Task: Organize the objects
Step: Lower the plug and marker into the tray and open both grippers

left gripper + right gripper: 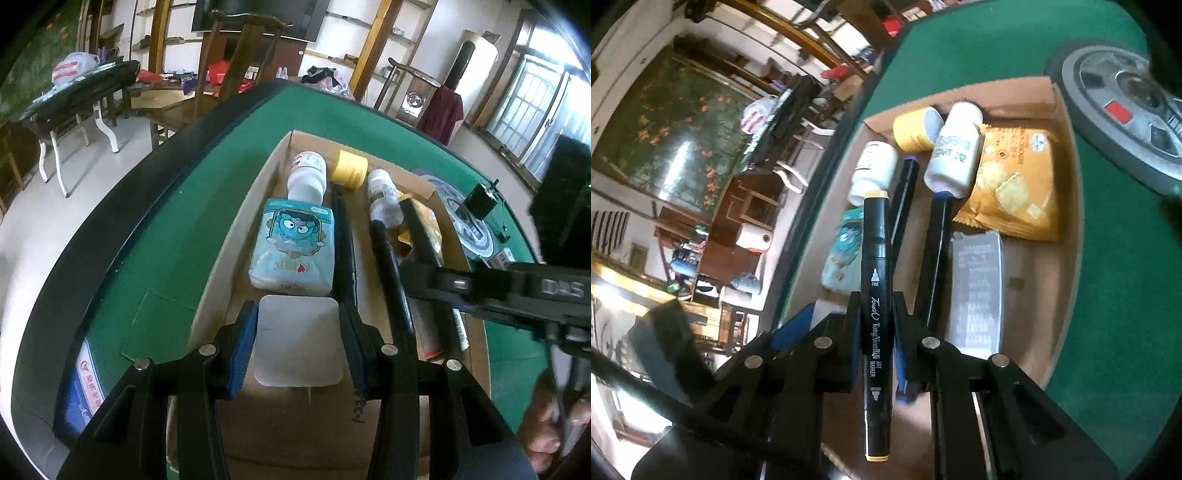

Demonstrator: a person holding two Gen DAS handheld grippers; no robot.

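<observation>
A cardboard box [221, 258] sits on the green table and also shows in the right wrist view [1067, 236]. My left gripper [297, 343] is shut on a white rounded-square cup lid [297, 339], held over the box's near end. Ahead lie a blue tissue pack [293, 247], two white bottles [306, 177] [384, 199], a yellow roll [349, 170] and black markers [345, 240]. My right gripper [875, 332] is shut on a black art marker [875, 295] with yellow ends, held above the box. In the left wrist view, the right gripper [498, 291] reaches in from the right.
A yellow cracker bag [1012, 184] and a grey printed box [979, 288] lie in the cardboard box. A round grey device [1126, 110] sits on the table to the right. A blue-white packet [79, 391] lies at the table's left rim. Chairs and tables stand beyond.
</observation>
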